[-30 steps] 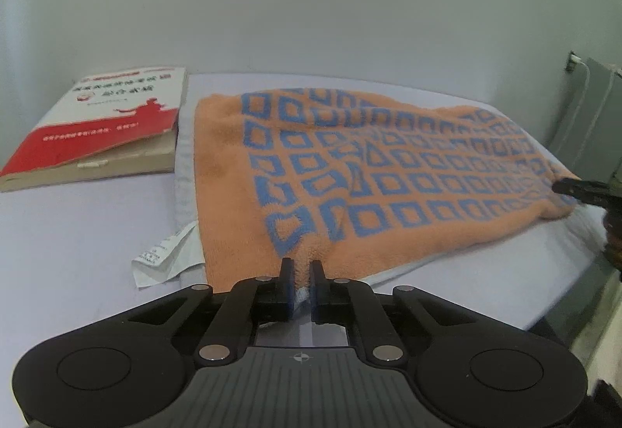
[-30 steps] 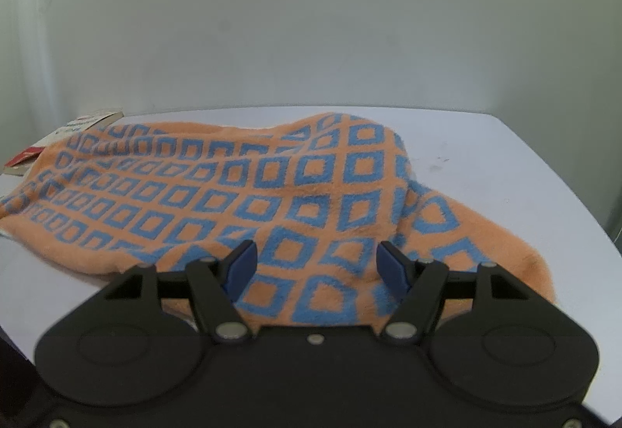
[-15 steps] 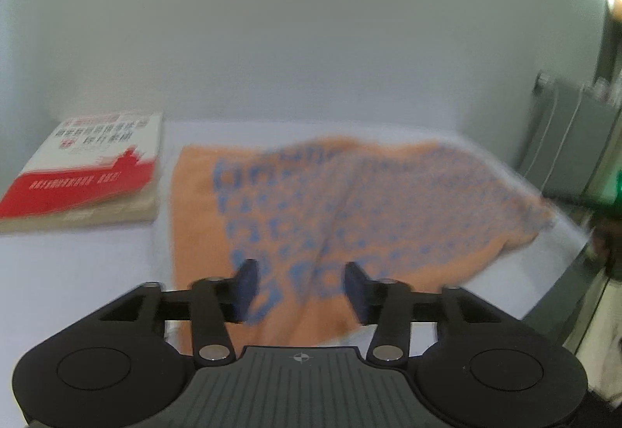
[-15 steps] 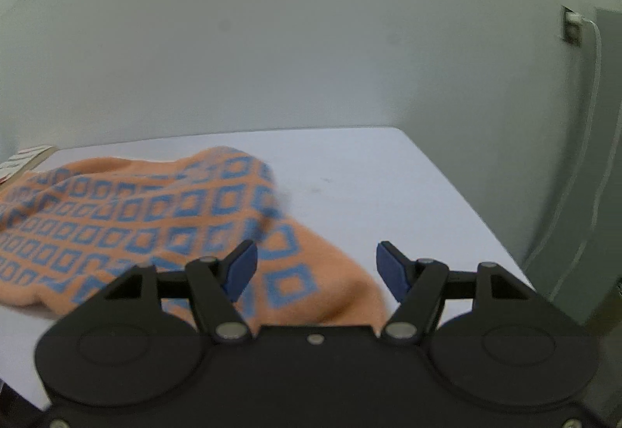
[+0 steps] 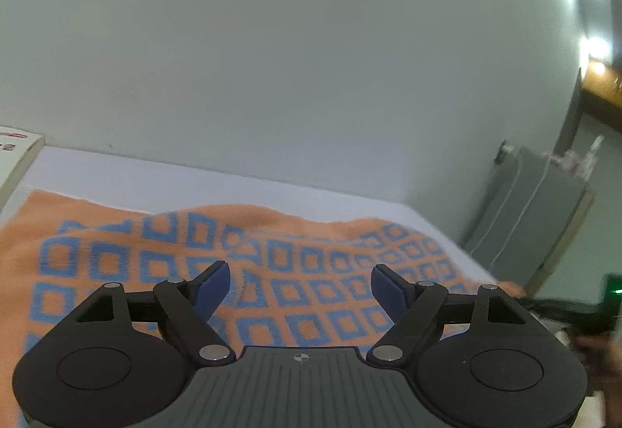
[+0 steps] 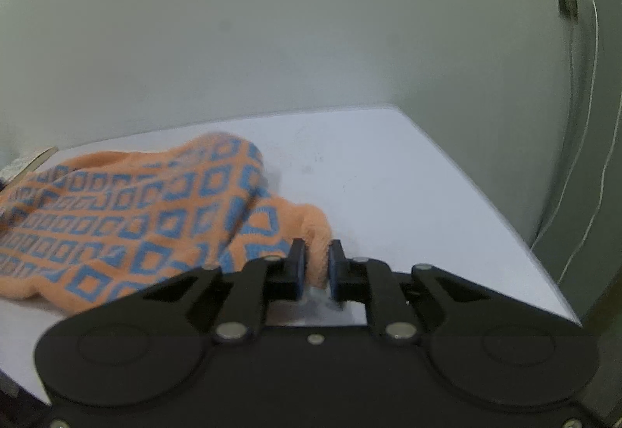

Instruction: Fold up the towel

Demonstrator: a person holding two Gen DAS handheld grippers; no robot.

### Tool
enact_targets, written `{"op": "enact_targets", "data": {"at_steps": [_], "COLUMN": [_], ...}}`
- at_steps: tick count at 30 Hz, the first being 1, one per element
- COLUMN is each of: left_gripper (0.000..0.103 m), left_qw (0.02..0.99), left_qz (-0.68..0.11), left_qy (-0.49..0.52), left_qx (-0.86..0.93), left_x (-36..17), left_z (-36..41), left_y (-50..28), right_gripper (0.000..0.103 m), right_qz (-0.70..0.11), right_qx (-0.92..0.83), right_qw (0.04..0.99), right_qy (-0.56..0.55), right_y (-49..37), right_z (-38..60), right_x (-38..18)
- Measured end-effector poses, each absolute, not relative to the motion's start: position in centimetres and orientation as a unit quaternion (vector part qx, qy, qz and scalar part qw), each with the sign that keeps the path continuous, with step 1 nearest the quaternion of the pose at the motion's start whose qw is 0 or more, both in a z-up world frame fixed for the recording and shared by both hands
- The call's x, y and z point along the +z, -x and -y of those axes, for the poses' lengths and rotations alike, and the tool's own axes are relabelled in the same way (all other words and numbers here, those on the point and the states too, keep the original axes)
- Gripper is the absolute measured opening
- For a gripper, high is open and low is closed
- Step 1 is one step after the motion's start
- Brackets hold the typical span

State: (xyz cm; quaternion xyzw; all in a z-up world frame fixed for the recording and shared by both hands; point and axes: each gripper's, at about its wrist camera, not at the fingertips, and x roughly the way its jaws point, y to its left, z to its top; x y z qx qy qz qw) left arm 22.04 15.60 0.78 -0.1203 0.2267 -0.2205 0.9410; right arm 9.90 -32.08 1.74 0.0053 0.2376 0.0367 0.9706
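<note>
An orange towel [image 5: 311, 264] with blue square patterns lies spread and rumpled on the white table. My left gripper [image 5: 298, 286] is open and empty, raised above the towel's near part. My right gripper [image 6: 317, 264] is shut on the towel's near right corner [image 6: 317, 233], which bunches up between its pads. The rest of the towel [image 6: 128, 210] stretches away to the left in the right wrist view.
A book [image 5: 15, 159] lies at the table's far left; its edge also shows in the right wrist view [image 6: 27, 163]. A grey cabinet [image 5: 536, 218] with white cables stands right of the table [image 6: 408, 187]. A wall stands behind the table.
My left gripper let go of the towel's edge, opened and lifted. My right gripper moved to the towel's right corner and shut on it.
</note>
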Motion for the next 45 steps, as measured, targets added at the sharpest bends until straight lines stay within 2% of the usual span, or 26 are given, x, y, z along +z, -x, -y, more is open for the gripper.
{"op": "enact_targets", "data": {"at_steps": [7, 12, 16, 20, 22, 27, 28, 29, 32, 34, 36, 37, 38, 45], "left_gripper": [0.078, 0.082, 0.082, 0.086, 0.09, 0.095, 0.095, 0.095, 0.096, 0.097, 0.097, 0.097, 0.097, 0.097], "left_qw": [0.948, 0.945, 0.948, 0.953, 0.956, 0.96, 0.959, 0.958, 0.957, 0.957, 0.957, 0.957, 0.957, 0.957], "left_qz": [-0.228, -0.233, -0.23, -0.212, -0.199, -0.175, -0.176, -0.176, -0.176, -0.174, -0.173, -0.172, -0.172, -0.164], "left_qy": [0.08, 0.079, 0.081, 0.073, 0.059, 0.046, 0.053, 0.06, 0.063, 0.062, 0.062, 0.064, 0.066, 0.078], "left_qx": [-0.209, -0.215, -0.202, -0.204, -0.205, -0.215, -0.218, -0.217, -0.22, -0.222, -0.223, -0.223, -0.224, -0.226], "left_x": [-0.3, -0.4, -0.4, -0.4, -0.3, 0.1, 0.1, 0.1, 0.2, 0.2, 0.2, 0.2, 0.2, 0.2], "left_z": [-13.0, -13.1, -13.6, -13.4, -13.0, -12.7, -13.0, -13.3, -13.4, -13.4, -13.4, -13.4, -13.5, -13.8], "left_y": [-23.3, -23.7, -23.5, -22.5, -21.9, -20.8, -20.8, -20.9, -20.7, -20.6, -20.6, -20.6, -20.6, -20.6], "right_gripper": [0.01, 0.012, 0.021, 0.036, 0.038, 0.04, 0.043, 0.053, 0.06, 0.06, 0.054, 0.03, 0.012, 0.008], "right_qz": [-0.202, -0.266, -0.258, -0.225, -0.22, -0.268, -0.28, -0.293, -0.334, -0.346, -0.352, -0.355, -0.356, -0.277], "right_qx": [0.038, 0.035, 0.045, 0.071, 0.081, 0.097, 0.1, 0.114, 0.158, 0.157, 0.161, 0.164, 0.165, 0.197], "right_qw": [0.978, 0.96, 0.962, 0.972, 0.972, 0.958, 0.953, 0.948, 0.927, 0.923, 0.919, 0.917, 0.916, 0.94], "right_qy": [0.042, 0.081, 0.08, 0.012, -0.011, -0.044, -0.048, -0.052, -0.067, -0.067, -0.072, -0.078, -0.082, 0.025], "right_y": [-6.7, -7.1, -7.5, -10.4, -12.6, -21.6, -22.9, -24.0, -27.1, -27.4, -27.6, -27.6, -27.4, -20.3], "right_z": [31.7, 31.9, 32.2, 33.6, 34.0, 33.4, 33.1, 32.7, 31.1, 30.6, 30.1, 29.9, 29.6, 24.2], "right_x": [5.4, 4.1, 4.1, 6.6, 7.3, 7.3, 7.1, 6.7, 5.3, 4.7, 4.4, 4.3, 4.5, 7.8]}}
